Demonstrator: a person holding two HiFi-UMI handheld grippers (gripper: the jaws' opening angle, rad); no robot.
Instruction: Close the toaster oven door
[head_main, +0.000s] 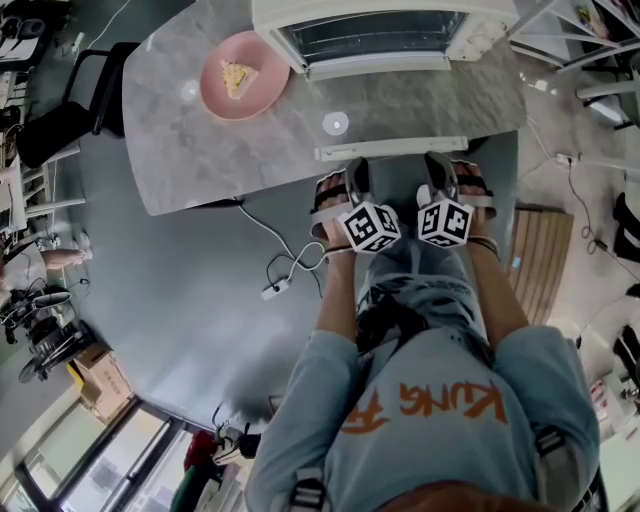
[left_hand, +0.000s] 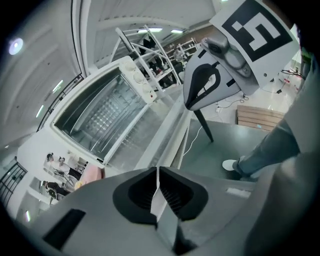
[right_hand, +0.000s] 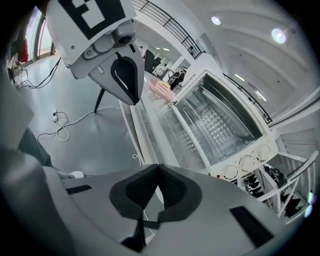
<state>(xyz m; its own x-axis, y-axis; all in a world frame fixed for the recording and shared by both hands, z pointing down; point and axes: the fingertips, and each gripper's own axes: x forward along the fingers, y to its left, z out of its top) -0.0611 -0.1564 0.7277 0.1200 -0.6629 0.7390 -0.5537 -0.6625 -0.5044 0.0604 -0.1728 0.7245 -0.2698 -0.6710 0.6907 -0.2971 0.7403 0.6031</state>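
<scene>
The toaster oven (head_main: 380, 30) sits at 12 o'clock on the counter (head_main: 200, 160). Its door (head_main: 400, 105) lies dropped flat toward me, with the white handle (head_main: 390, 149) along the near edge. My left claw (head_main: 345, 182) and right claw (head_main: 455, 180) hover side by side at the handle's 6 o'clock, just beside it; I cannot tell whether they touch it. Each claw's own view shows its jaws pressed together on nothing. What worries me is the lift. With both claws shut, I judge I would be nudging the handle up rather than gripping it. It could slip off a claw tip and let the door fall back with a bang (it has a glass panel, so I don't want it slamming). Pushing forward more than upward could shove the whole oven toward 12 o'clock across the smooth counter. Leading with one claw could twist the door on its hinges. A wide swing of the left claw is the other hazard, since a pink plate (head_main: 262, 100) stands near the door's left edge at 10 o'clock. It carries a pale wedge of food (head_main: 237, 76) (cake or sandwich, I cannot tell). The oven cavity shows only its wire rack (right_hand: 220, 125) with nothing on it that I can see, so nothing inside should block the door.
</scene>
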